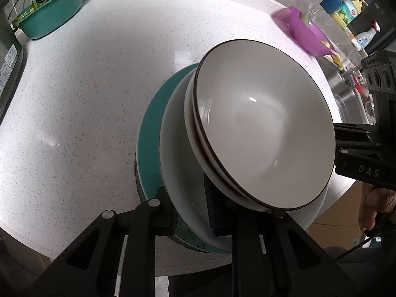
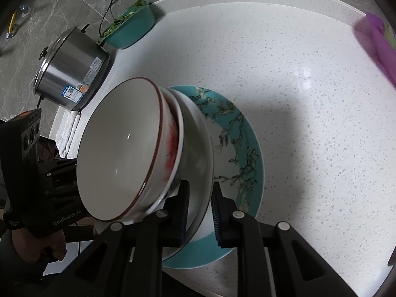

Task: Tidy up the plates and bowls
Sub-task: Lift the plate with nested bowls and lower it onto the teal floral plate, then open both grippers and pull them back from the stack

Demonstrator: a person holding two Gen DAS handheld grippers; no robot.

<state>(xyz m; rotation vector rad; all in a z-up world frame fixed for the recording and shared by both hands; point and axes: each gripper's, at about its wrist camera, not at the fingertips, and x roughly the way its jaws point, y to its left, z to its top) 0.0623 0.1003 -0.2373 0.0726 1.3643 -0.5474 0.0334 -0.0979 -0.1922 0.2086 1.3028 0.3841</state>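
- White speckled counter [image 1: 81, 104] spread wide under everything.
- Steel cooker [image 2: 71, 74] stood at the counter's left edge, seen from the right wrist, with a folded white cloth [image 2: 68, 130] just beside it.
- Teal tub [image 1: 53, 12] full of green leaves sat at the far left corner.
- Purple basket [image 1: 307, 33] sat at the far right, near a steel sink [image 1: 346, 101].
- Teal plate [image 2: 242, 148] with a flowering branch pattern lay flat on the counter, at the bottom of the stack.
- White deep plate [image 1: 178, 163] rested on the teal plate.
- White bowl with red marks [image 2: 172, 136] nested in the deep plate.
- Brown-rimmed bowl [image 1: 267, 123] sat on top, tilted.
- Left gripper [image 1: 193, 210] clamped on the near rim of the white deep plate, one pad inside, one outside.
- Right gripper [image 2: 200, 212] clamped on the other side of the same rim, fingers close together on it.
- A hand [image 1: 373, 210] held the right gripper's handle; another hand [image 2: 42, 247] held the left one.
- Bottles [image 1: 349, 10] stood far off past the sink, too small to read.
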